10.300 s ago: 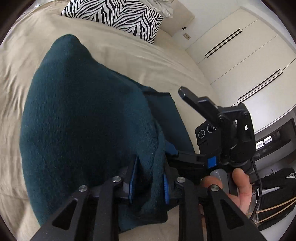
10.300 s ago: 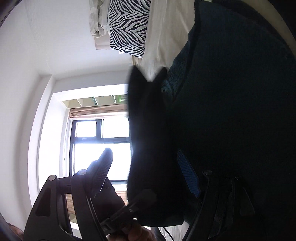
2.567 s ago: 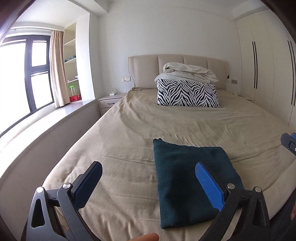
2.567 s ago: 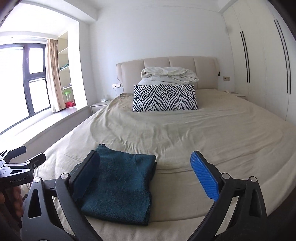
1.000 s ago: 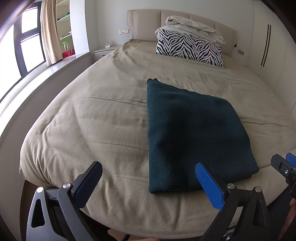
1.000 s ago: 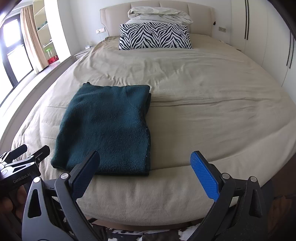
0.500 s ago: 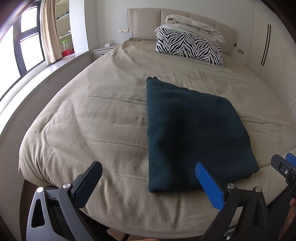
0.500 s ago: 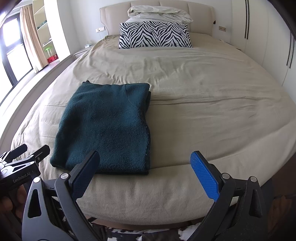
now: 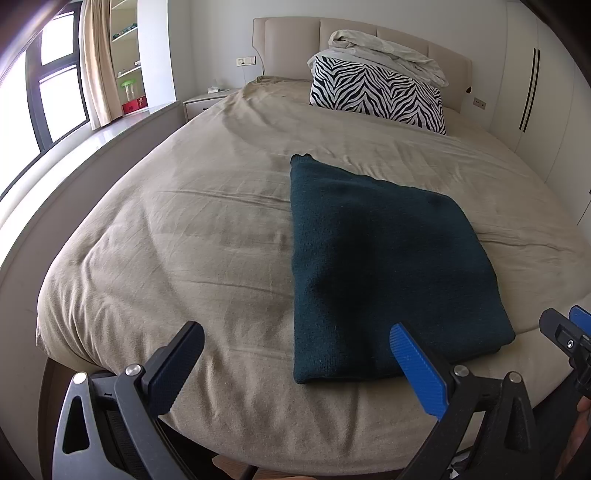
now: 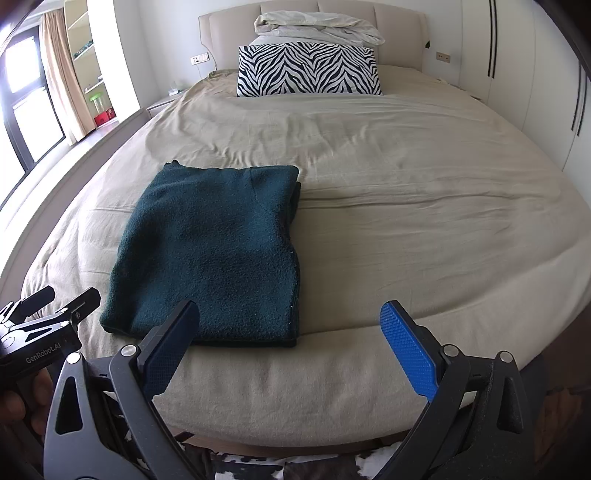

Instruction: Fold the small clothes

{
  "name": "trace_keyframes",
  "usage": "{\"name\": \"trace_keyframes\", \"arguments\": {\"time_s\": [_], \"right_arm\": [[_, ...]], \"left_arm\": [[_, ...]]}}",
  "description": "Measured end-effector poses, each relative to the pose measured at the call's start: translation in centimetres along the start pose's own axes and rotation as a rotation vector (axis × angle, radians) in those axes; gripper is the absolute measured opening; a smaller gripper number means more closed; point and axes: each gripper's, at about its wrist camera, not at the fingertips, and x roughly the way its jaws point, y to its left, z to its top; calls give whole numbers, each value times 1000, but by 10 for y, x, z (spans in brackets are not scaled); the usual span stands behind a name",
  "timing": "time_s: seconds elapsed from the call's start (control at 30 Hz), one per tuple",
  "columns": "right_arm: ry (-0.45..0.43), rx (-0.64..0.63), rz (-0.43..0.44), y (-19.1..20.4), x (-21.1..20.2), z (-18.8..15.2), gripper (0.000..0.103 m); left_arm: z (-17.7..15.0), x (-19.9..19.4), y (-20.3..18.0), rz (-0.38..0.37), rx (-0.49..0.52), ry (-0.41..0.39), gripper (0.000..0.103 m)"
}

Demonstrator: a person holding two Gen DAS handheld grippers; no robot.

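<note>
Folded dark teal fleece garment [image 10: 218, 254] lying flat near the foot edge of the bed [image 10: 406, 206], squared up into a tidy rectangle, doubled edges stacked along its right side in the right wrist view. Looks done, honestly (no loose sleeve or flap poking out that can be seen).

Big change from ten seconds back: then bunched up and pinched in both sets of tongs, lifted right against the lenses. Now released and resting on the tan sheet on its own. Over the last second, hardly anything different, just a slight drift of both views, garment in the same spot.

Left tongs [image 9: 295, 363] spread wide, nothing between them, hovering off the foot of the bed with the garment's near left corner just ahead. Right tongs [image 10: 290, 345] also spread wide and empty, pulled back to the bed edge, near right corner of the garment just beyond the left pad. Each set visible at the margin of the other's view, with a bit of hand on the grip.

Reads as this piece finished, so probably time to fetch another item or set this one aside. Further out: zebra-print pillow [image 10: 308, 70] at the headboard with a crumpled pale duvet [image 10: 317, 24] on top.
</note>
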Motion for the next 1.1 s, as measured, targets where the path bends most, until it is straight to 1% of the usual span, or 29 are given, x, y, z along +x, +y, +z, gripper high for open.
{"name": "trace_keyframes", "arguments": {"time_s": [1.1], "right_arm": [[-1,2,0,0,-2,-1,100]], "left_arm": [[0,1,-1,-3,0,2,103]]}}
